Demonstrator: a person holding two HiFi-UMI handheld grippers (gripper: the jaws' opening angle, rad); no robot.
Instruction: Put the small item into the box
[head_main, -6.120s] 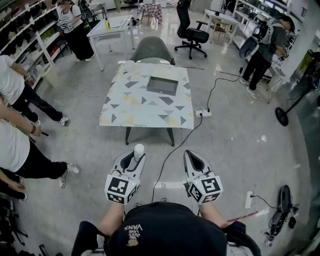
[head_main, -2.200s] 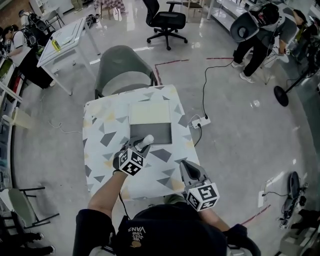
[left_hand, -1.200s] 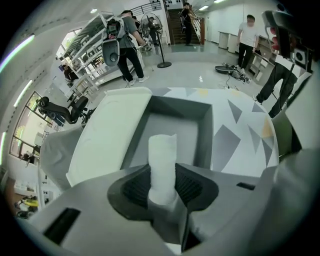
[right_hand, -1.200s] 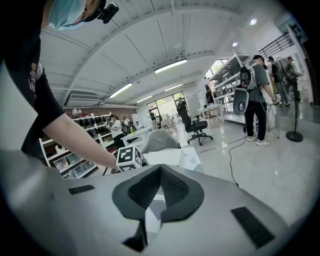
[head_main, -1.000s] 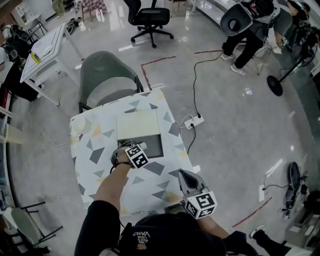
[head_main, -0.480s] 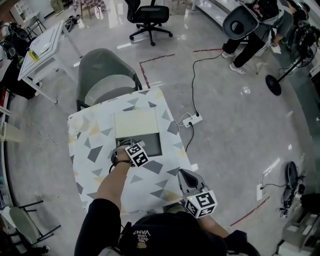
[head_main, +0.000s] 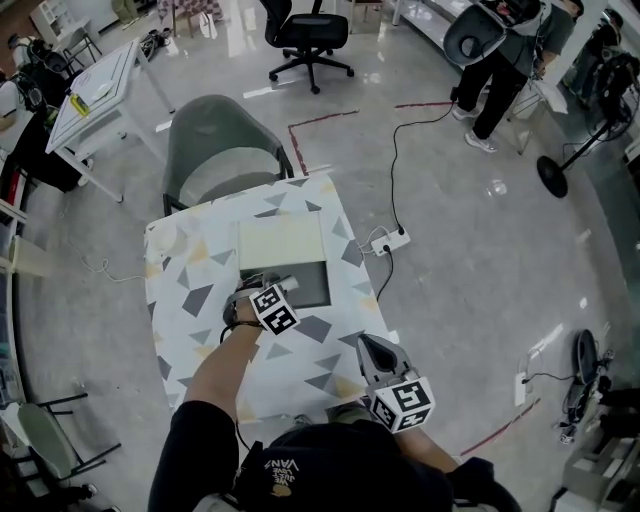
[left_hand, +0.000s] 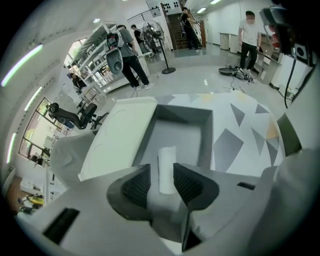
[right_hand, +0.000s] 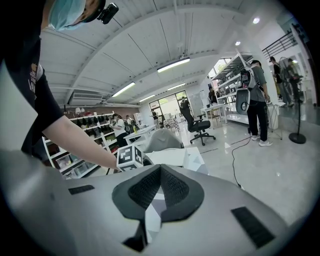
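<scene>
An open grey box sits on the patterned table, its pale lid folded back on the far side. My left gripper hangs over the box's near left part. In the left gripper view, the small white cylinder lies lengthwise between the jaws of the left gripper, over the box floor. The jaws are opening, and a gap shows beside the cylinder. My right gripper hovers at the table's near edge, shut and empty.
A grey chair stands behind the table. A power strip with a black cable lies on the floor to the right. A white side table, an office chair and a standing person are farther off.
The left gripper has stayed over the box's near left part for the last second. The right gripper holds its place at the table's near edge. The head view has shifted slightly.
</scene>
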